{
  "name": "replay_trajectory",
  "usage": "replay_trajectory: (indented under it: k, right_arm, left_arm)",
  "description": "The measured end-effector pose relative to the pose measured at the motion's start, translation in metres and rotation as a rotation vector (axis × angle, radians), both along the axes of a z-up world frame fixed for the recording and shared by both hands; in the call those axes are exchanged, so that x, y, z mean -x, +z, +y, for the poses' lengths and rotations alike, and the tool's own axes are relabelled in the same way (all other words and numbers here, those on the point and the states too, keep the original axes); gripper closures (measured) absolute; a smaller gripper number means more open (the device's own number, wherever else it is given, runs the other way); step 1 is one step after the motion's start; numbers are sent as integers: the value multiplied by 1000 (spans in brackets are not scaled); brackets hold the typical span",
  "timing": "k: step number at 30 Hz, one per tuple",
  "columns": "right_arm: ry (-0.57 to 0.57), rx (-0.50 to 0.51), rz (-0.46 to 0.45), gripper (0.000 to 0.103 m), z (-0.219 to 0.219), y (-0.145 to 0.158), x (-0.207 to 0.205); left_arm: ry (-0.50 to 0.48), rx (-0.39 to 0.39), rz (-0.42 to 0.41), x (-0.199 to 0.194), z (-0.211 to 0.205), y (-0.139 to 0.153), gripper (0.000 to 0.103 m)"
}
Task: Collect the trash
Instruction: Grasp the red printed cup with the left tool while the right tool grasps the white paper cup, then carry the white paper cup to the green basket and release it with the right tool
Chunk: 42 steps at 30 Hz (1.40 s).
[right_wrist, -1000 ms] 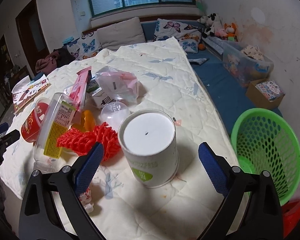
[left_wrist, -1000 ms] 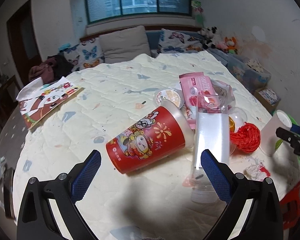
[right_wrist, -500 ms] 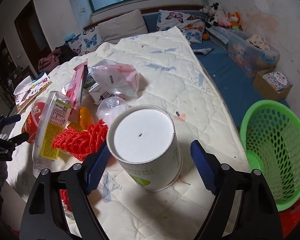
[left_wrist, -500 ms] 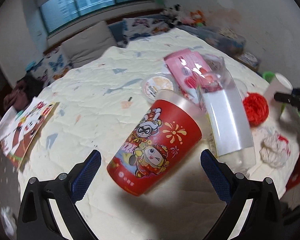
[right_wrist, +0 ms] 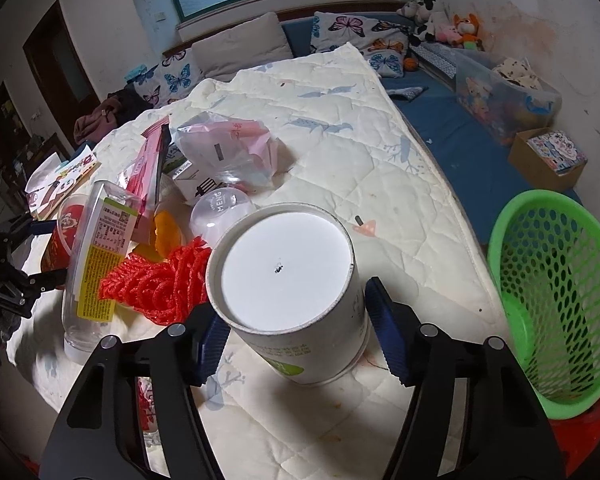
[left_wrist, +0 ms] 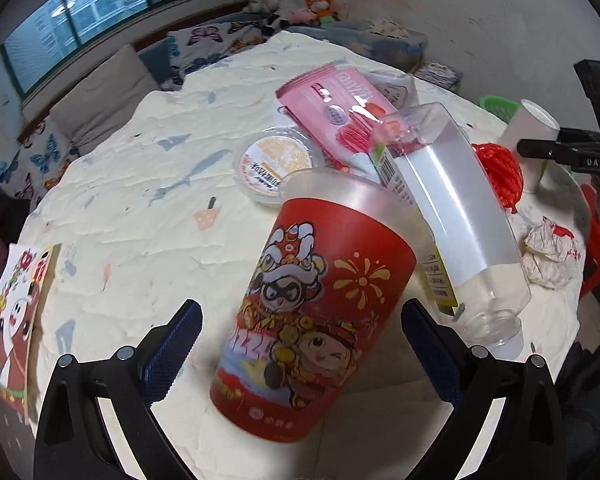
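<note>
A red cartoon-printed cup point(left_wrist: 312, 312) lies on its side on the quilted table point(left_wrist: 140, 208). My left gripper point(left_wrist: 302, 354) is open, one blue pad on each side of the cup with gaps showing. An upturned white paper cup point(right_wrist: 288, 280) stands near the table's front edge. My right gripper point(right_wrist: 300, 340) straddles it, its jaws closing, the pads close to the cup's sides but not clearly pressing. A clear plastic bottle point(left_wrist: 460, 216) lies beside the red cup. A green mesh basket point(right_wrist: 552, 304) stands beside the table on the right.
Red netting point(right_wrist: 160, 280), a pink wrapper point(left_wrist: 336, 112), a round lidded tub point(left_wrist: 272, 164), a crumpled wrapper point(left_wrist: 552, 252), a clear bag point(right_wrist: 228, 152) and a clear dome lid point(right_wrist: 220, 212) crowd the table. A picture book point(left_wrist: 8, 320) lies at the left edge.
My left gripper moved in over the red cup and rolled, so the cup now lies between its pads. My right gripper's jaws narrowed around the white cup.
</note>
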State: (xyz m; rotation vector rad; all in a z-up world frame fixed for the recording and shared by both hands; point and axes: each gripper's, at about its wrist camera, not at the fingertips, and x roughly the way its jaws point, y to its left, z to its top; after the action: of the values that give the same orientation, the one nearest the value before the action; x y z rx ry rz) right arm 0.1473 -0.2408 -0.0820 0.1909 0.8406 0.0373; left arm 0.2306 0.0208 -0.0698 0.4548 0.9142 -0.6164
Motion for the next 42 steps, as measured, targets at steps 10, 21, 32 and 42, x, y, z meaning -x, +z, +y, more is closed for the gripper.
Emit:
replay_trajectory:
  k: [10, 21, 32, 42]
  right_arm:
    - [-20, 4, 3, 38, -1, 1, -3]
    - [-41, -5, -17, 40, 0, 4, 0]
    - [-42, -72, -97, 41, -22, 38, 29]
    - [-287, 56, -69, 41, -140, 35, 51]
  left_arm:
    - [-74, 13, 20, -11, -6, -5, 8]
    - [-59, 12, -1, -2, -6, -5, 28]
    - [66, 61, -40, 15, 14, 34, 30]
    - [130, 165, -80, 26, -6, 86, 30]
